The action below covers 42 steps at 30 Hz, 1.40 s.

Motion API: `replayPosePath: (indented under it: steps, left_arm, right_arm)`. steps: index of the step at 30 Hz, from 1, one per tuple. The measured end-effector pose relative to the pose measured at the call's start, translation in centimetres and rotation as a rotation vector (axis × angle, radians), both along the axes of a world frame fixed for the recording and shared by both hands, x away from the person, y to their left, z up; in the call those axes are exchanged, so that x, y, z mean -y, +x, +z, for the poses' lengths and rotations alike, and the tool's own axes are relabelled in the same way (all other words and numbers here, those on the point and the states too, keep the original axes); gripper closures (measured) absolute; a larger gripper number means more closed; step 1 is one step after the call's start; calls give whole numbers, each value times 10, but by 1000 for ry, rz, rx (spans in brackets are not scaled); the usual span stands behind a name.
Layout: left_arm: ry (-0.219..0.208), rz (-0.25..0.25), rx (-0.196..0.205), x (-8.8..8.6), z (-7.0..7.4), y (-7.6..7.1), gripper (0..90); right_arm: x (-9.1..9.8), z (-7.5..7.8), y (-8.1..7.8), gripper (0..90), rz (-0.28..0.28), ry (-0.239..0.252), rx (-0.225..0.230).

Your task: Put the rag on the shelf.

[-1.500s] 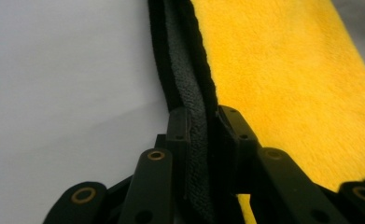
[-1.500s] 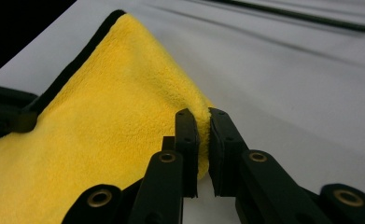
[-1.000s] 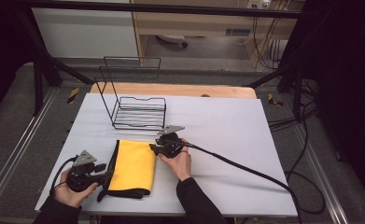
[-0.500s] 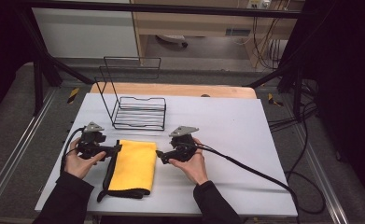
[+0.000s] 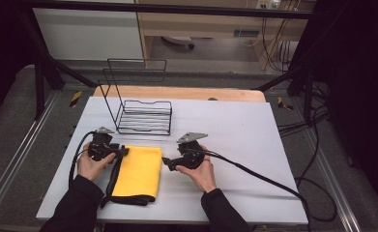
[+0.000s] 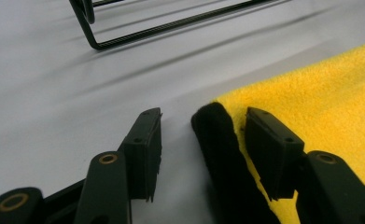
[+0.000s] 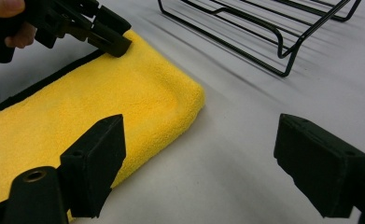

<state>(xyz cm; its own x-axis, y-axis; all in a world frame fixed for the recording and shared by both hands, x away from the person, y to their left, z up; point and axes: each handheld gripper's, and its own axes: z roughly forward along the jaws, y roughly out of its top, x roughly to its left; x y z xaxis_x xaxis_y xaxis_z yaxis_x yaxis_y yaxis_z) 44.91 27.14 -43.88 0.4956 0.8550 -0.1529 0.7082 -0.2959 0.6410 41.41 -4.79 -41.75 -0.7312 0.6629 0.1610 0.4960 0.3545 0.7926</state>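
A folded yellow cloth (image 5: 137, 170) with a black hem (image 6: 220, 154) lies on the white table (image 5: 244, 130). My left gripper (image 5: 123, 151) is at the cloth's far left corner. In the left gripper view (image 6: 202, 116) its jaws have just been closing and straddle the hem, with a gap still on one side. My right gripper (image 5: 167, 163) sits at the cloth's right edge. In the right gripper view (image 7: 201, 126) its jaws stand wide and have just closed a little. One fingertip (image 7: 98, 154) is over the cloth's edge (image 7: 124, 93), the other over bare table.
A black wire rack (image 5: 144, 116) stands just beyond the cloth, near both grippers. A wooden board (image 5: 177, 92) lies along the table's far edge. The right gripper's cable (image 5: 259, 175) trails across the table to the right.
The left hand moved from the table's front left up to the cloth's far left corner, its jaws now over the hem. The right hand drew back slightly from the cloth's far right corner.
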Motion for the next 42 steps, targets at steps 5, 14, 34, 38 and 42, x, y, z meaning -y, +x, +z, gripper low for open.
replayPosePath:
  steps: [5, 14, 34, 38, 42]
  left_arm:
    - [0, -10, 1, 4, -2, 2, 532]
    - [-27, -24, -18, 7, -2, 2, 673]
    - [-22, -46, -5, 7, -1, -1, 778]
    - [-4, -49, 11, 9, 1, -2, 789]
    - [-17, -43, 20, 7, 4, -4, 798]
  right_arm:
    - [-7, -7, 9, 251, -25, 41, -28]
    - [-26, -20, 24, 340, -43, 38, -78]
    - [-46, -38, 41, 778, -48, 41, -199]
    - [-46, -36, 41, 823, -62, 49, -224]
    - [-45, -33, 40, 835, -68, 57, -225]
